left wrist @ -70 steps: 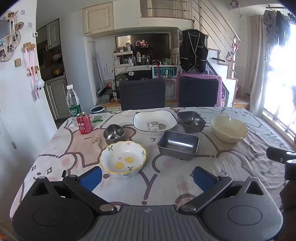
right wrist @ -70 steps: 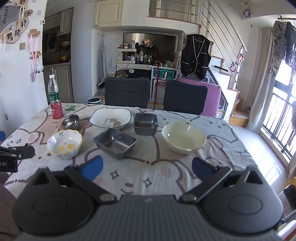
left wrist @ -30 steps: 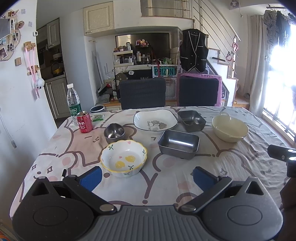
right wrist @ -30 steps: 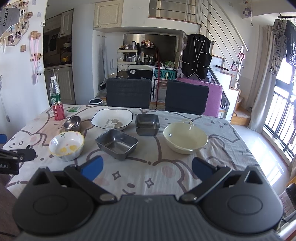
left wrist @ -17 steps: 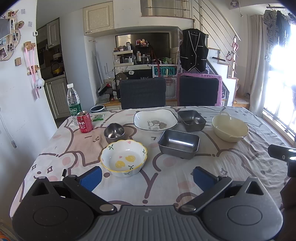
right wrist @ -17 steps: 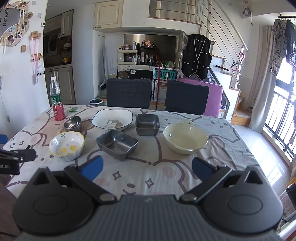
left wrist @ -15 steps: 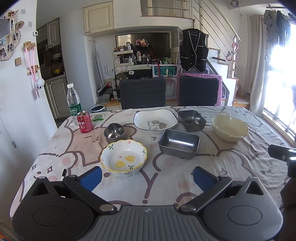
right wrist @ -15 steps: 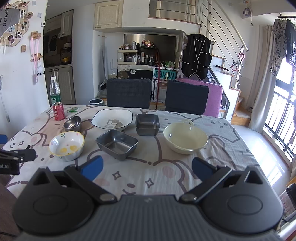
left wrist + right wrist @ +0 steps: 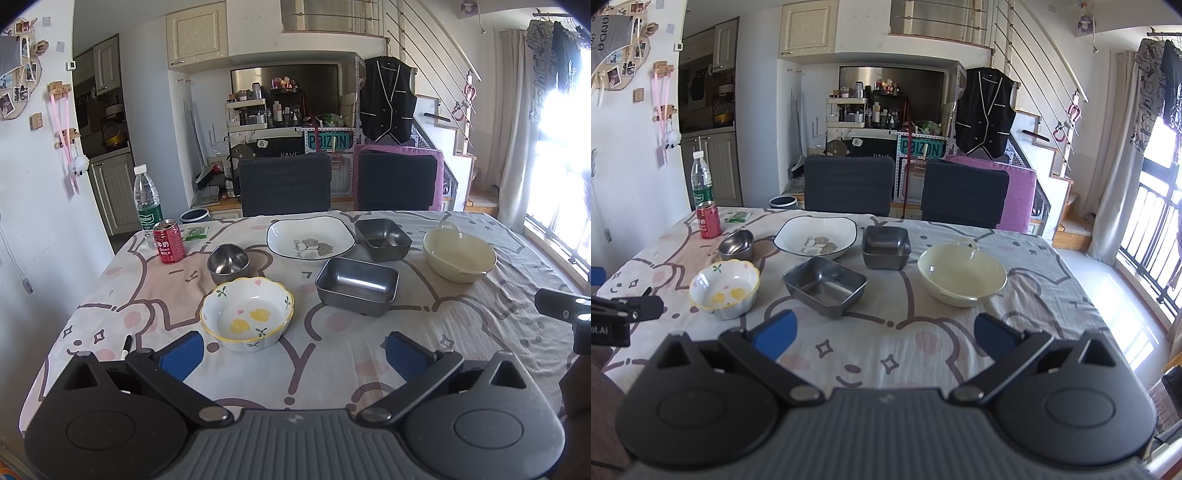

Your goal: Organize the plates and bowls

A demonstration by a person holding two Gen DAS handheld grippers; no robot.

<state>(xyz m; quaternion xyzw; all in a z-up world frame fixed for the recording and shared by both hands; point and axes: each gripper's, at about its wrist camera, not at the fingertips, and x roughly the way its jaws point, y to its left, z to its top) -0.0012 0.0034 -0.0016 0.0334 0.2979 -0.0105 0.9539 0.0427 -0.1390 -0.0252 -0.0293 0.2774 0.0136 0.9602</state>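
Several dishes stand apart on the clothed table (image 9: 480, 332): a lemon-patterned bowl (image 9: 246, 313) (image 9: 724, 289), a small round steel bowl (image 9: 228, 261) (image 9: 736, 244), a white square plate (image 9: 310, 239) (image 9: 815, 235), two steel rectangular dishes (image 9: 357, 286) (image 9: 382, 238) (image 9: 824, 281) (image 9: 885, 246), and a cream bowl (image 9: 459, 254) (image 9: 961, 279). My left gripper (image 9: 293, 349) hovers open just short of the lemon bowl. My right gripper (image 9: 884, 334) is open over the near edge, between the nearer steel dish and the cream bowl. Neither holds anything.
A red drink can (image 9: 169, 242) and a water bottle (image 9: 147, 199) stand at the far left corner. Two dark chairs (image 9: 284, 189) (image 9: 396, 181) face the far edge. A black pen (image 9: 126, 345) lies near the left front. The wall runs along the left side.
Both views have shifted only slightly; the dishes appear a touch farther off than 2.3 s ago. Nothing on the table has moved and both grippers stay open.
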